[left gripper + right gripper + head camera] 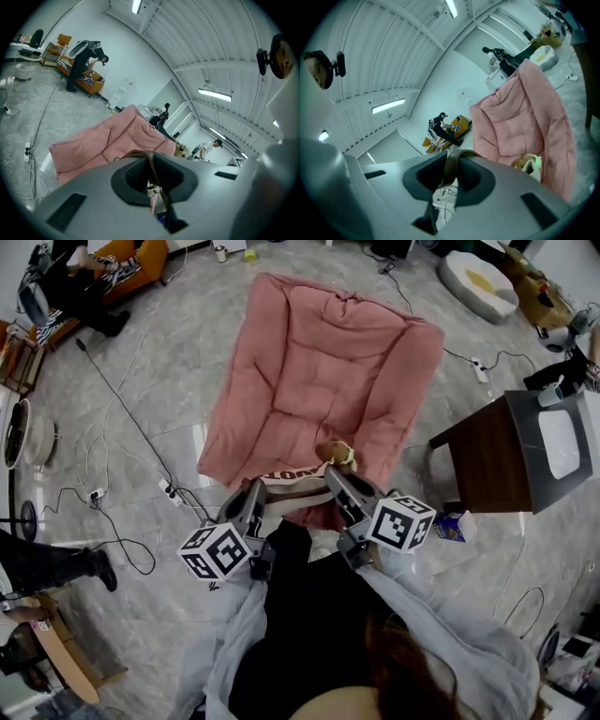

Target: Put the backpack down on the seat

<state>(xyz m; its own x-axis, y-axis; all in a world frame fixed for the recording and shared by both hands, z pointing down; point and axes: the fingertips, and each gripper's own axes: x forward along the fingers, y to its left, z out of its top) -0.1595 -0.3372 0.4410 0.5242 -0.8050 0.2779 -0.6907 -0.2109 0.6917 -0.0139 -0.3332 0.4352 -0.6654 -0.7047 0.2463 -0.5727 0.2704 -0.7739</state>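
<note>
A big pink cushioned seat (319,381) lies on the floor ahead of me. The pale backpack (292,480), with brown straps and a small plush charm (334,452), hangs between my grippers just over the seat's near edge. My left gripper (251,493) is shut on a brown strap (152,161) that runs between its jaws. The right gripper (336,476) is shut on the other brown strap (451,164). The seat (525,117) and the charm (529,164) show past the right jaws, and the seat (117,136) also shows in the left gripper view.
A dark wooden side table (492,460) stands right of the seat, with a blue box (454,525) at its foot. Cables and a power strip (169,491) cross the floor on the left. A white round cushion (478,282) lies at the far right. A person bends over an orange sofa (82,77).
</note>
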